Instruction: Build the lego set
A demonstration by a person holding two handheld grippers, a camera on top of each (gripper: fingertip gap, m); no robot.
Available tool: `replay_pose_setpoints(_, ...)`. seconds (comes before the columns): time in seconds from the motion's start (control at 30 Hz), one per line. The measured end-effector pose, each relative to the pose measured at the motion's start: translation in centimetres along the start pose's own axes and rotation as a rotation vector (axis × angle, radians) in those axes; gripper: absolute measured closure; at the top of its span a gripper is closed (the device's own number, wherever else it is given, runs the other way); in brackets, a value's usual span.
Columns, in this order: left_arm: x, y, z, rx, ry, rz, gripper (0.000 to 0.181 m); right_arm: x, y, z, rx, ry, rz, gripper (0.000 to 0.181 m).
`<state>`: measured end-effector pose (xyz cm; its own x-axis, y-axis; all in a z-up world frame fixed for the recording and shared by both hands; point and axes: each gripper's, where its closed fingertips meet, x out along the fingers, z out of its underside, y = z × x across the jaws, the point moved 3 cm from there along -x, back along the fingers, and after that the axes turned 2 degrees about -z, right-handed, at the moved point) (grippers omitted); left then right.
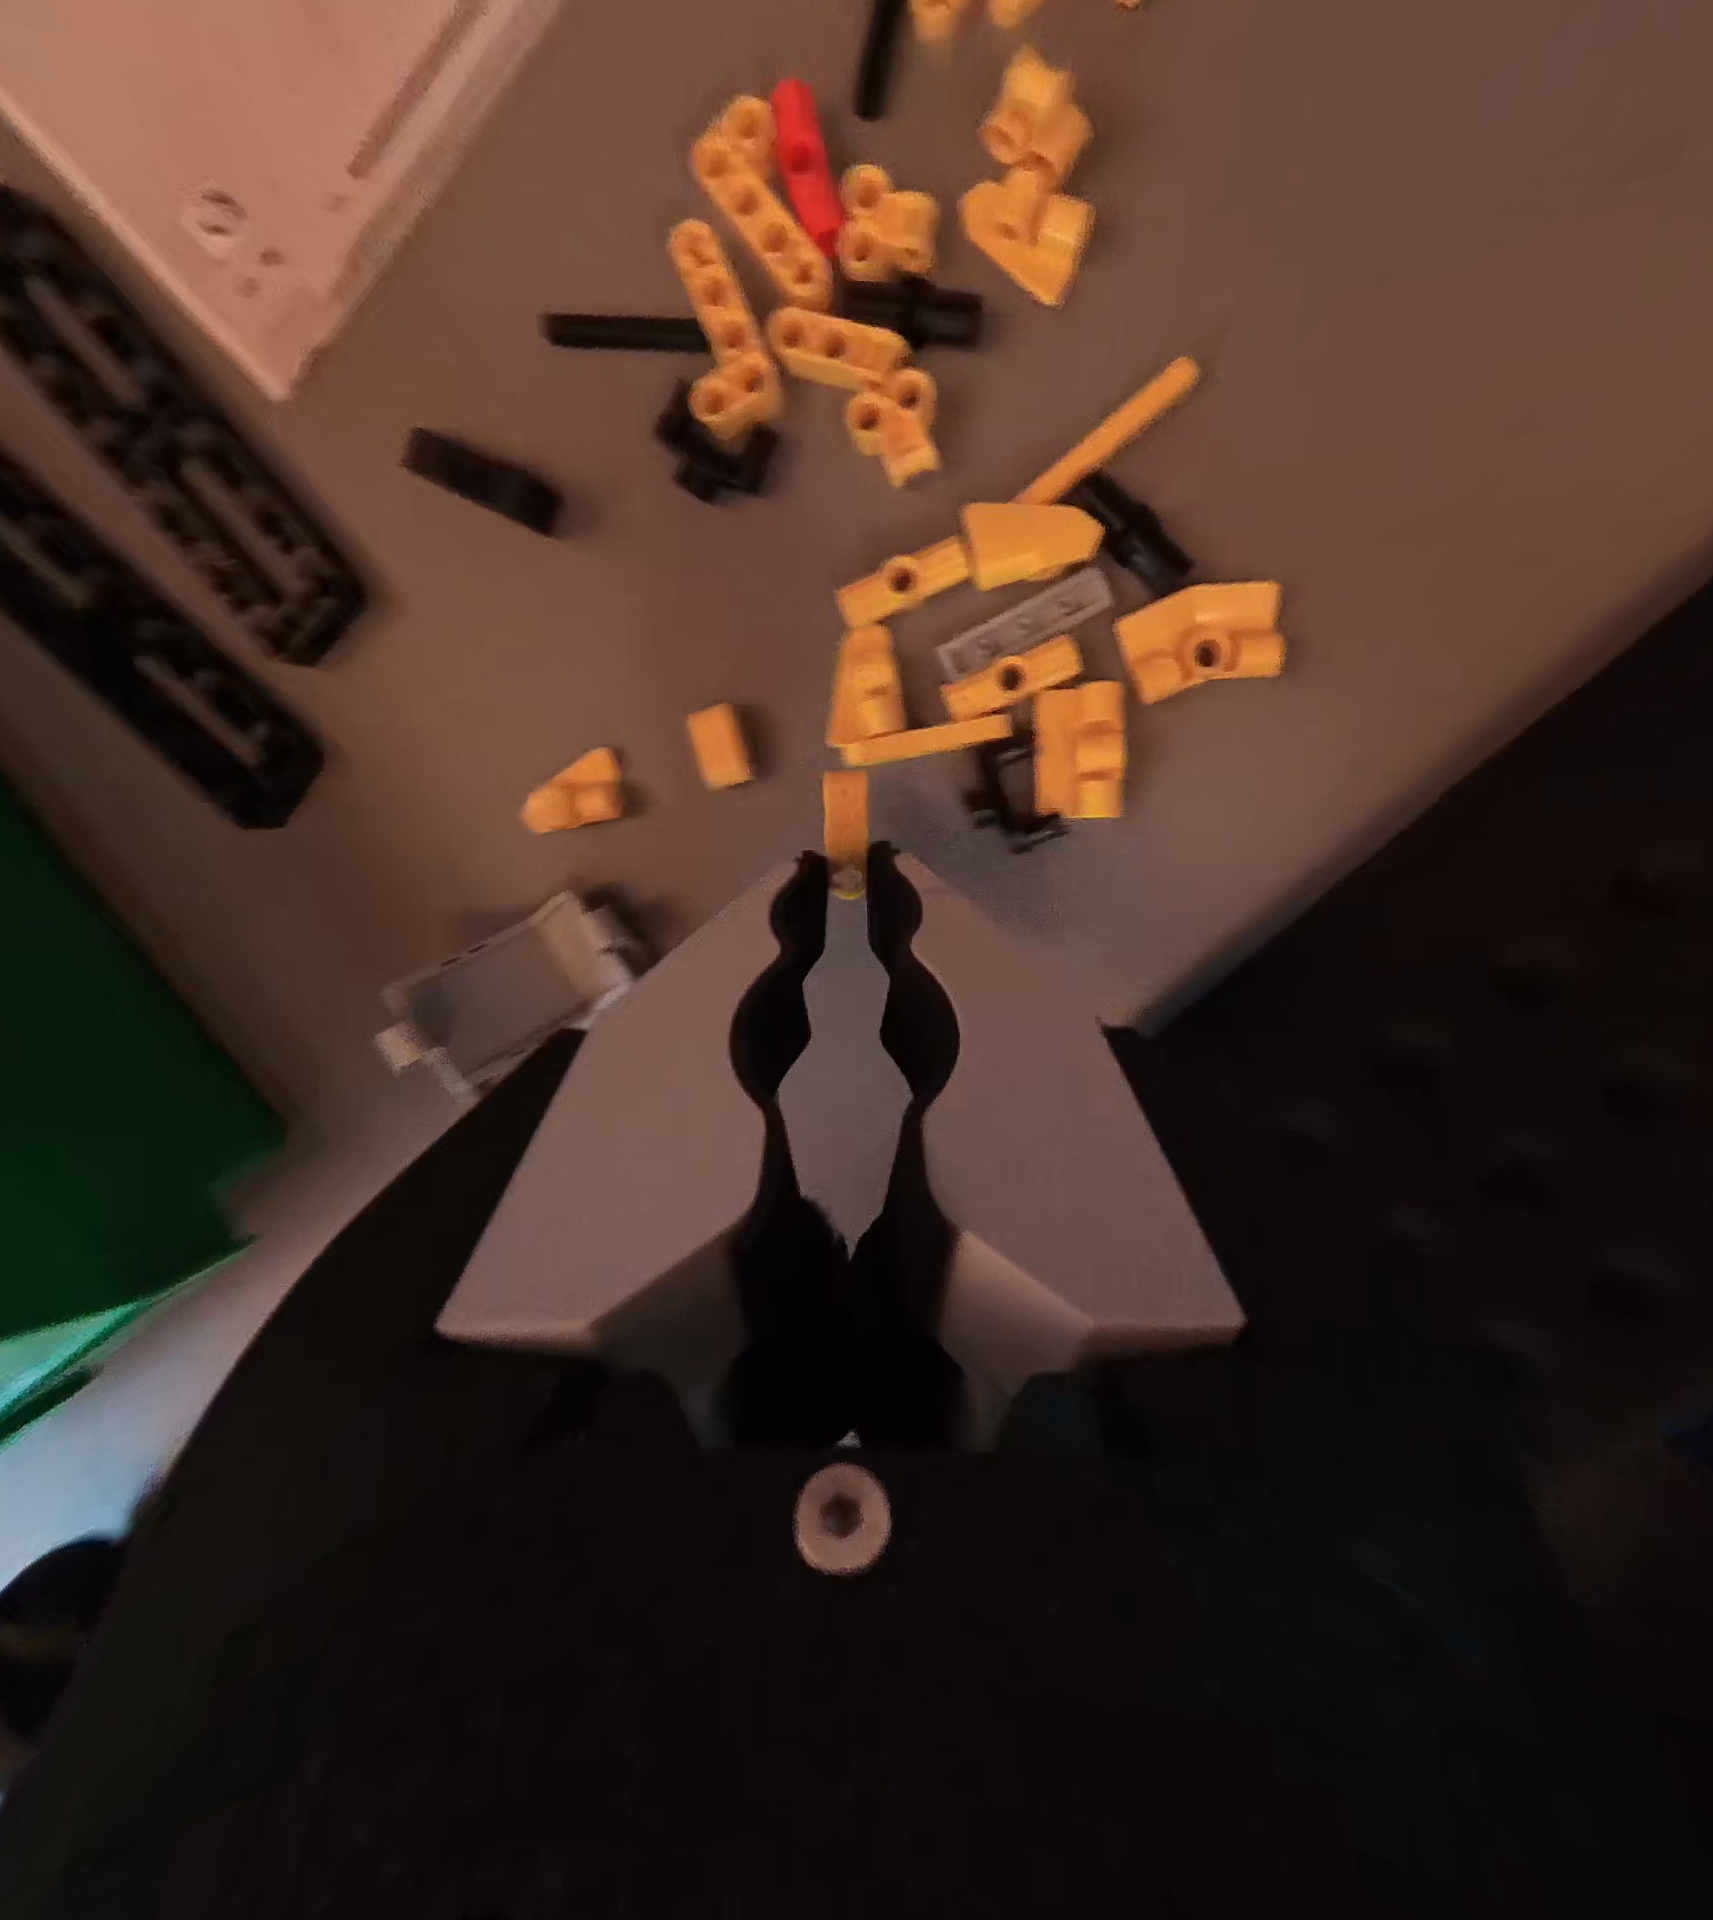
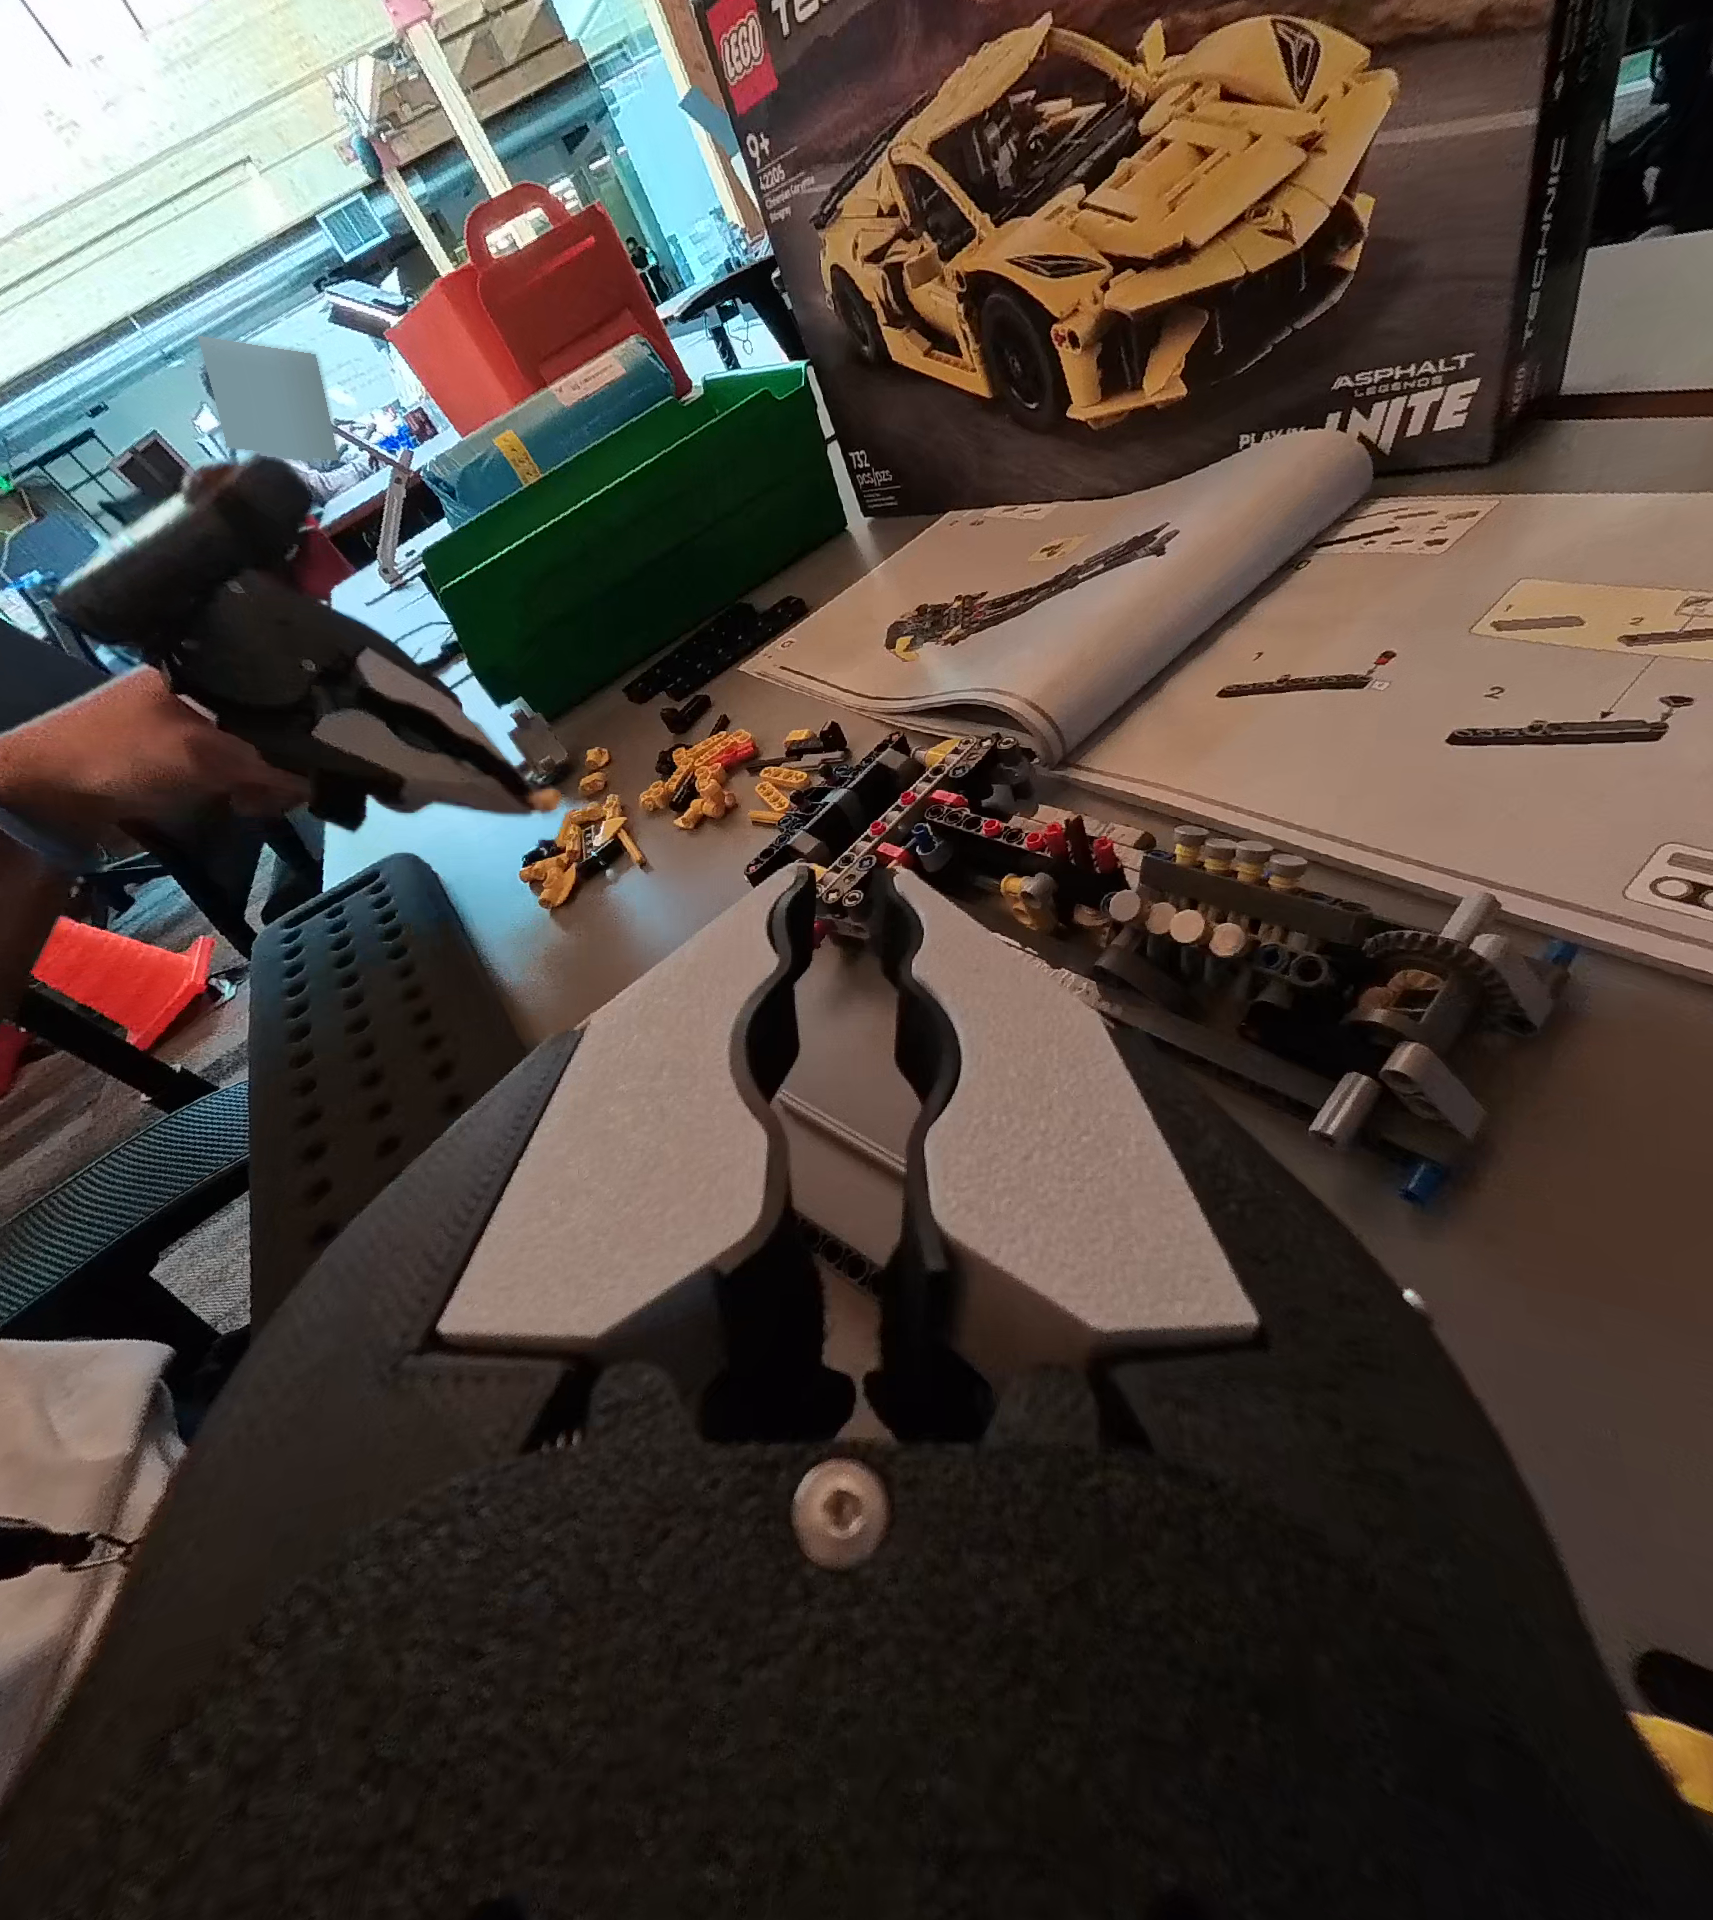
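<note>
My left gripper (image 1: 847, 862) is shut on a small yellow piece (image 1: 846, 821) and holds it above the table, just short of a scatter of loose yellow and black pieces (image 1: 1008, 675). In the right wrist view the left gripper (image 2: 540, 798) hovers left of that scatter (image 2: 696, 784), with the yellow piece at its tip. My right gripper (image 2: 847, 883) is closed around the near end of the part-built chassis (image 2: 1247, 966), a long grey and black assembly with gears lying on the table.
Two black frame pieces (image 1: 156, 436) and a grey part (image 1: 509, 977) lie left of the scatter. A green bin (image 2: 644, 540), the open instruction booklet (image 2: 1351, 675) and the set's box (image 2: 1143, 229) stand behind. A black chair back (image 2: 364, 1039) is at the table's near edge. Left tips to right tips: about 35 centimetres.
</note>
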<state>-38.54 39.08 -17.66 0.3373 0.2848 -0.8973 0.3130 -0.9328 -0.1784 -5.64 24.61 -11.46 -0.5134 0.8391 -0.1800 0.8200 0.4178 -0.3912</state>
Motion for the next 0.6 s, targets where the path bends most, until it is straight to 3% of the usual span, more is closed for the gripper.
replay_pose_setpoints(0.07, -1.5, -1.3, -1.1, -0.038, 0.024, -0.063, 0.175, 0.0, 0.0, 0.0, 0.000, -0.001, 0.000, 0.170)
replay_pose_setpoints(0.13, -3.2, -0.8, -4.5, -0.057, 0.151, -0.055, 0.175, 0.0, 0.0, 0.0, -0.004, 0.001, 0.003, 0.171)
replay_pose_setpoints(0.2, -4.0, 2.7, -9.4, -0.054, 0.315, 0.074, 0.175, 0.0, 0.1, -0.1, -0.005, 0.003, 0.007, 0.171)
replay_pose_setpoints(0.27, -3.0, 8.6, -13.4, -0.015, 0.373, 0.270, 0.175, -0.1, 0.1, -0.1, -0.005, 0.008, 0.007, 0.171)
replay_pose_setpoints(0.37, 1.0, 15.5, -16.3, 0.144, 0.304, 0.382, 0.175, -0.2, 0.1, -0.3, -0.010, 0.020, 0.012, 0.171)
replay_pose_setpoints(0.6, 5.6, 18.2, -21.1, 0.240, 0.226, 0.335, 0.175, -0.2, -0.2, -0.2, -0.020, 0.016, 0.003, 0.171)
